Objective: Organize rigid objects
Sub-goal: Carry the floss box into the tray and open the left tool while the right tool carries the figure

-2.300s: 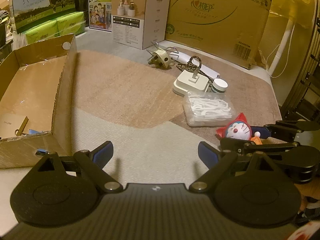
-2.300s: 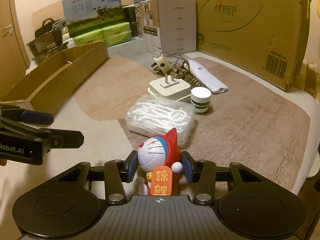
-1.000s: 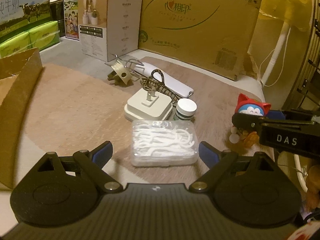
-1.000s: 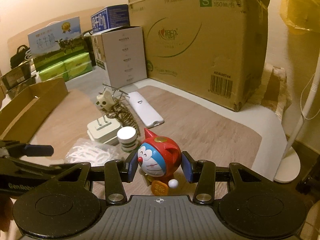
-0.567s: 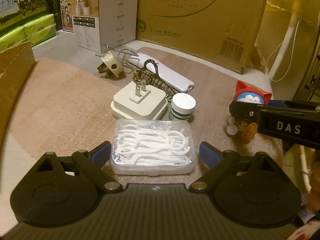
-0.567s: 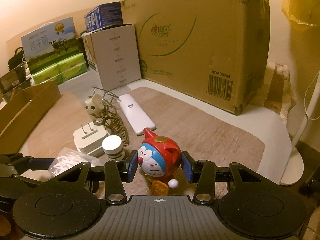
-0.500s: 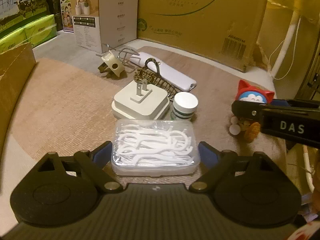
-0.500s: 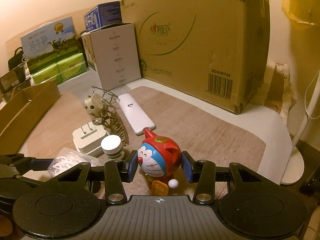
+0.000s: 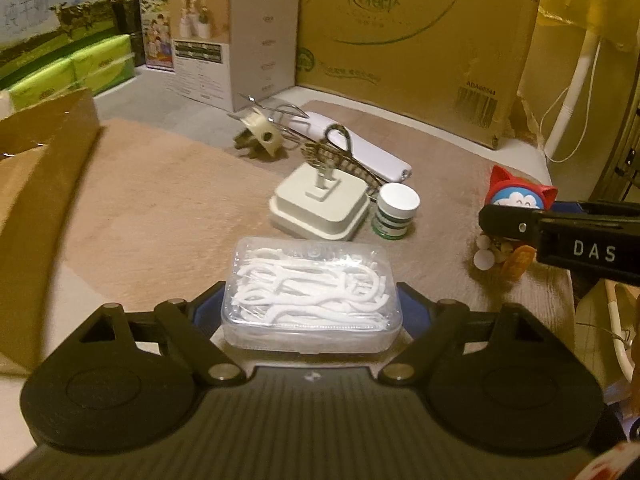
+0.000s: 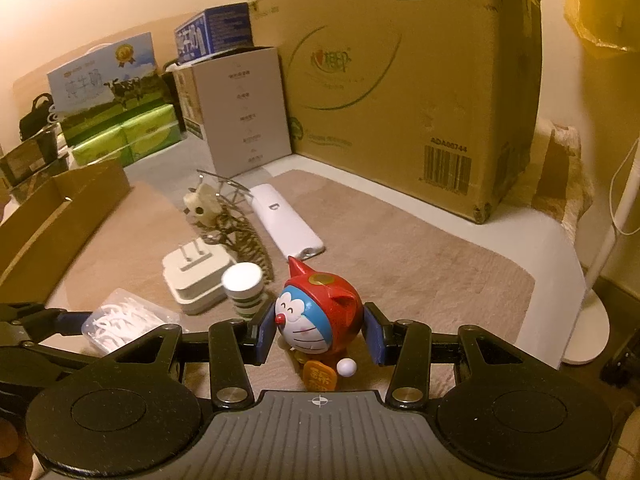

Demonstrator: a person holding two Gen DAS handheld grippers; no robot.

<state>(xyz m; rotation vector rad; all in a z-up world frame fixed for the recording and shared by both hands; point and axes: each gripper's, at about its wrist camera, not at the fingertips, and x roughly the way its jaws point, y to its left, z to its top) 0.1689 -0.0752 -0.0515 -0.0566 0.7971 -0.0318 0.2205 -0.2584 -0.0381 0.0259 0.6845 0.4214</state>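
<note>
Left gripper (image 9: 312, 304) closing around floss box (image 9: 311, 298); right gripper (image 10: 319, 330) clamped on toy (image 10: 316, 318).

The left jaws straddle the clear floss box, which lies on the brown mat (image 9: 160, 208); they are closing, and whether the pads touch its sides cannot be told. The right pads press both sides of the toy's red-and-blue head, holding it upright near the mat's right edge. Beyond the floss box sit a white plug (image 9: 320, 204) and, just beside it, a striped jar (image 9: 396, 210). A white remote (image 10: 286, 220) lies further back. An open carton (image 9: 44, 184) stands at the left.
</note>
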